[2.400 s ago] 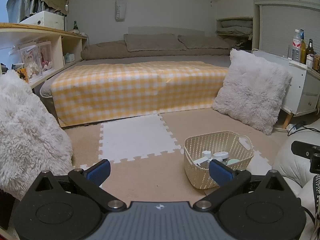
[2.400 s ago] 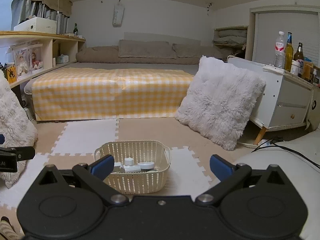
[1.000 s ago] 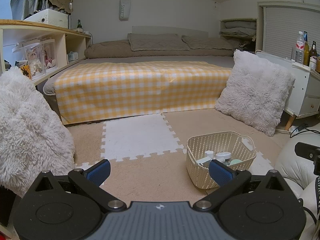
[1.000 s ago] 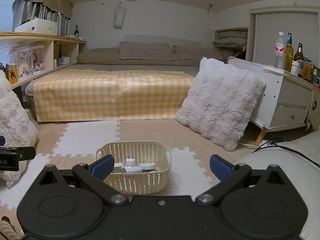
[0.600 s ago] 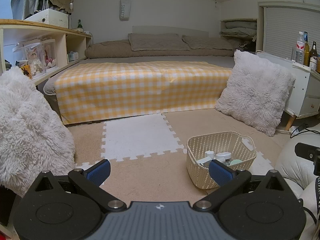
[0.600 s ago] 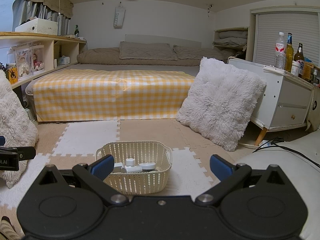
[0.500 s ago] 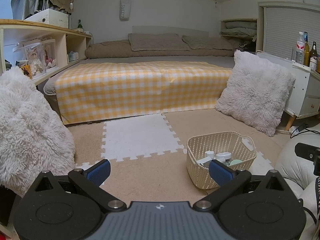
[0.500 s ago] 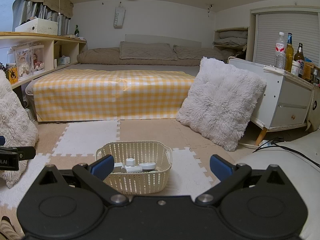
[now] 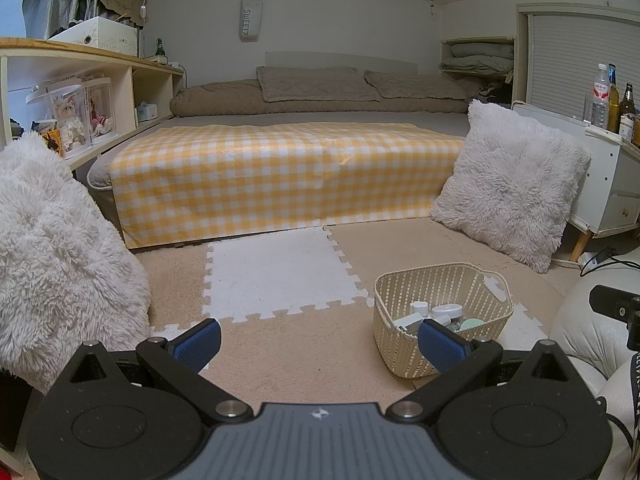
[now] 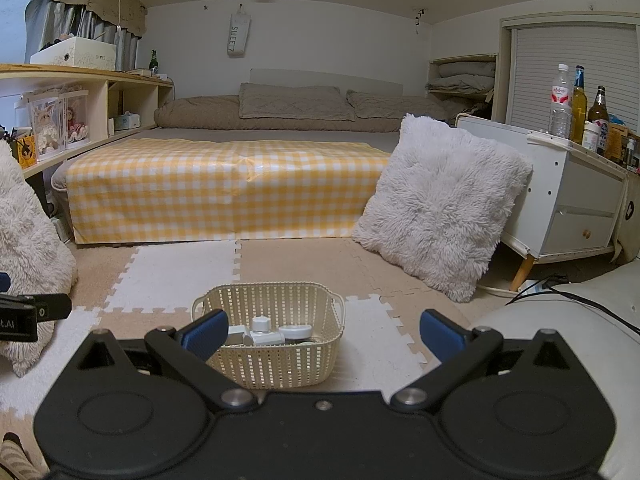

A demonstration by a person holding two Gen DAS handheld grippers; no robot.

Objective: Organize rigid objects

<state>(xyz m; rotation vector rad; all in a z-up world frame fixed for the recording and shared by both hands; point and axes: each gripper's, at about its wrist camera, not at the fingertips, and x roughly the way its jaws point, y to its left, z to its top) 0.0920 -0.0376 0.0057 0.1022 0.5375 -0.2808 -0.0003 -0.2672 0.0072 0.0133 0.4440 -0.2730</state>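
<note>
A cream woven basket (image 9: 476, 280) stands on the foam floor mat, right of centre in the left wrist view; it also shows low centre in the right wrist view (image 10: 276, 296). Inside it lie small white bottles and jars (image 10: 266, 334), also seen in the left wrist view (image 9: 434, 314). My left gripper (image 9: 320, 340) is open and empty, held above the mat to the left of the basket. My right gripper (image 10: 324, 334) is open and empty, held just in front of the basket.
A bed with a yellow checked cover (image 9: 280, 176) fills the back. A fluffy white pillow (image 10: 440, 204) leans against a white cabinet (image 10: 580, 200) with bottles on top. Another fluffy cushion (image 9: 56, 256) is at the left, below wooden shelves (image 9: 92, 80). A cable (image 10: 560, 284) runs on the right.
Both views have lifted and steadied slightly over the last seconds. Both grippers stay open and empty, and the basket has not moved.
</note>
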